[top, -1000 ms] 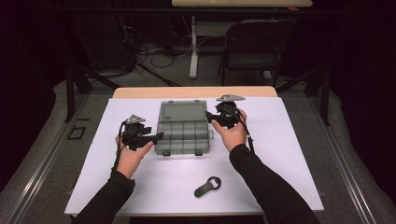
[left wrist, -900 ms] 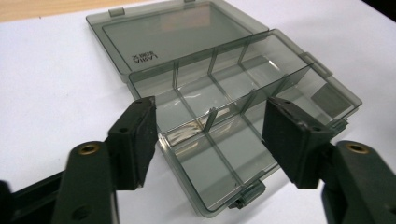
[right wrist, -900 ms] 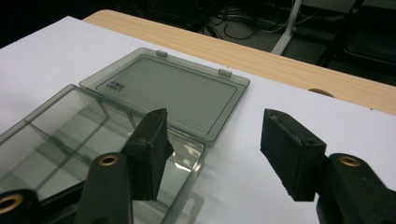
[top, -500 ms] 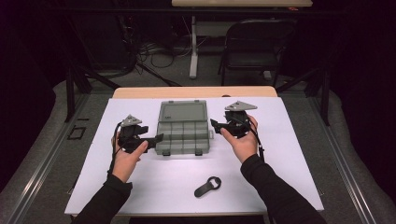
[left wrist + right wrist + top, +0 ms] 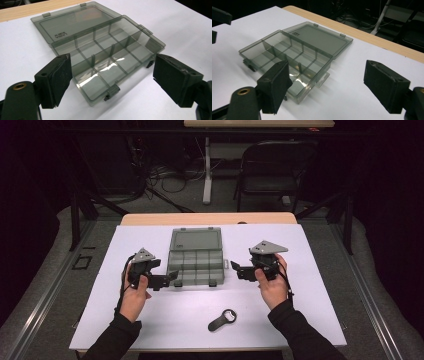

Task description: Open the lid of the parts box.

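A smoky clear organizer box [image 5: 195, 266] lies open in the middle of the white table [image 5: 310, 270], its lid [image 5: 195, 240] flat behind several empty compartments. My left gripper [image 5: 170, 279] is open by the box's front left corner. In the left gripper view the box [image 5: 100, 50] sits ahead between the spread pads of my left gripper [image 5: 113, 75]. My right gripper [image 5: 236, 270] is open a short way off the box's right side, holding nothing. The right gripper view has the box [image 5: 294, 52] ahead and left of my right gripper [image 5: 329, 82].
A black bottle opener [image 5: 221, 320] lies near the table's front edge, between the two forearms. A wooden strip [image 5: 210, 218] borders the table's far side. Beyond it are a dark chair [image 5: 275, 170], a table leg and cables on the floor.
My right gripper has drawn back from the box's rear right corner, moving right and toward the front. The left gripper has hardly shifted. The box stays open.
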A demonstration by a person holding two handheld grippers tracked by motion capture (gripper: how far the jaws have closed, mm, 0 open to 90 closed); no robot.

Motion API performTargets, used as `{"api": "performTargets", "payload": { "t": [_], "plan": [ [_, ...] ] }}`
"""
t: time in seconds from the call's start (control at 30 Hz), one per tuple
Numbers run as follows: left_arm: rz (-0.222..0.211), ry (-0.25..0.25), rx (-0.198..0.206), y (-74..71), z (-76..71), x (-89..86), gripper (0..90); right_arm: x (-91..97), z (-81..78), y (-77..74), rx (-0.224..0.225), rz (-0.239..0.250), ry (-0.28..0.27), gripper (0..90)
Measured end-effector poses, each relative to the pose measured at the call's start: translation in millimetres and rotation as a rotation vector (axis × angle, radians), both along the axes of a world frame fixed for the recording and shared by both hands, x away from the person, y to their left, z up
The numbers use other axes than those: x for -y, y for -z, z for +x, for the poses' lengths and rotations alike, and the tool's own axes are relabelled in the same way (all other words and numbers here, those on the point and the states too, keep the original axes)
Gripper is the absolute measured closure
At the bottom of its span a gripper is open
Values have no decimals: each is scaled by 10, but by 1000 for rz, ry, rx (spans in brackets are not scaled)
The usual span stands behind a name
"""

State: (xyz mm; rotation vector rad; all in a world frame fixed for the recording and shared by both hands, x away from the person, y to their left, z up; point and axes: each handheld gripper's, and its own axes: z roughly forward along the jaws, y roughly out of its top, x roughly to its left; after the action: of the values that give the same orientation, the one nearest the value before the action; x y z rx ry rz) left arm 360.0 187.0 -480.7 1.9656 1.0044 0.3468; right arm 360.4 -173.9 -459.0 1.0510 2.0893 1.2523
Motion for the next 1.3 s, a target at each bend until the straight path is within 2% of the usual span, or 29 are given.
{"api": "performTargets", "payload": {
  "t": [0.13,0.27,0.47,0.53,0.67,0.73,0.87,0.93,1.0,1.1,1.13,1.2,1.3],
  "plan": [
    [4,9,13,11,-64,49,159,45,-130,30,5,0,-11,200],
    [21,40,25,19,-148,117,155,103,-278,109,7,4,-31,176],
    [41,79,49,13,-293,233,155,205,-464,239,38,-24,-41,155],
    [54,89,48,23,-333,275,155,253,-509,277,32,-8,-43,155],
    [60,134,29,78,-410,373,156,333,-574,362,3,18,-46,155],
    [82,151,28,99,-435,419,156,357,-600,388,3,20,-48,155],
    [98,193,5,148,-453,515,157,393,-645,435,14,14,-47,155],
    [83,202,-11,158,-453,552,158,408,-666,432,32,-6,-47,155],
    [69,224,-43,193,-456,613,158,423,-673,429,40,-5,-50,155],
    [80,261,-78,233,-472,711,158,443,-680,435,44,4,-47,155],
    [98,278,-90,250,-475,760,158,446,-681,438,43,5,-47,155],
    [119,290,-104,273,-476,825,157,446,-682,451,39,8,-52,155],
    [125,304,-120,316,-490,925,157,450,-690,479,28,9,-60,155]
  ]
}}
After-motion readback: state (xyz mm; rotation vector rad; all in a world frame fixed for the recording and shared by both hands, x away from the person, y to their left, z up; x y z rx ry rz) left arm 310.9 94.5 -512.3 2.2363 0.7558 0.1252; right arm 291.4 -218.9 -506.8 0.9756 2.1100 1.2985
